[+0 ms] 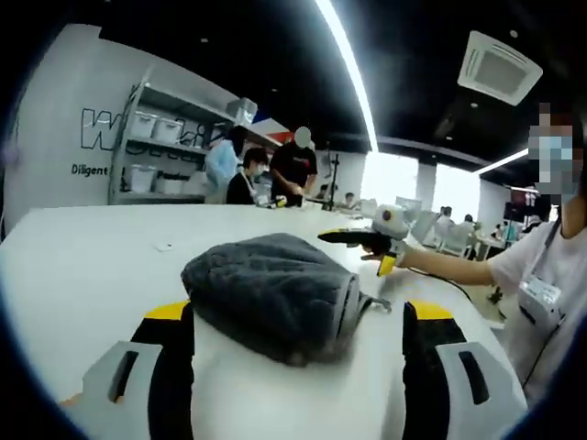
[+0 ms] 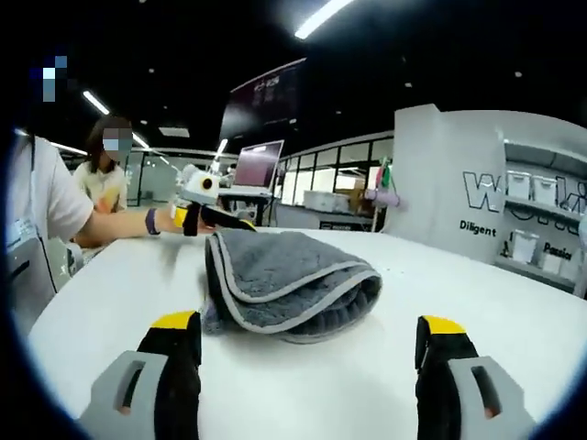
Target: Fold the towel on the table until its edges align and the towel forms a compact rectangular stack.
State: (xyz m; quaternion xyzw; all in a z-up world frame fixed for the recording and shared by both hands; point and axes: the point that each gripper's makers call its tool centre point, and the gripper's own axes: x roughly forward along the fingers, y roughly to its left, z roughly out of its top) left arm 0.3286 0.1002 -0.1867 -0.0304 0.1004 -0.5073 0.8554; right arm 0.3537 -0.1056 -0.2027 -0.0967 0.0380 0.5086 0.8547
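A grey towel [image 1: 275,293] lies folded into a thick bundle on the white table [image 1: 83,275], its pale-edged layers facing the right gripper view [image 2: 289,280]. My left gripper [image 1: 300,312] is open, its yellow-tipped jaws wide apart on either side of the towel's near end, gripping nothing. From the opposite side my right gripper [image 2: 308,323] is also open, just short of the towel. Each gripper shows beyond the towel in the other's view: the right gripper [image 1: 365,240] in a hand, the left gripper [image 2: 206,213] likewise.
The person's forearm [image 1: 459,270] reaches over the table's edge at the right. A small white item [image 1: 165,246] lies on the far left of the table. Shelves with bins [image 1: 156,151] and people [image 1: 293,170] stand behind; a laptop [image 2: 257,165] sits beyond.
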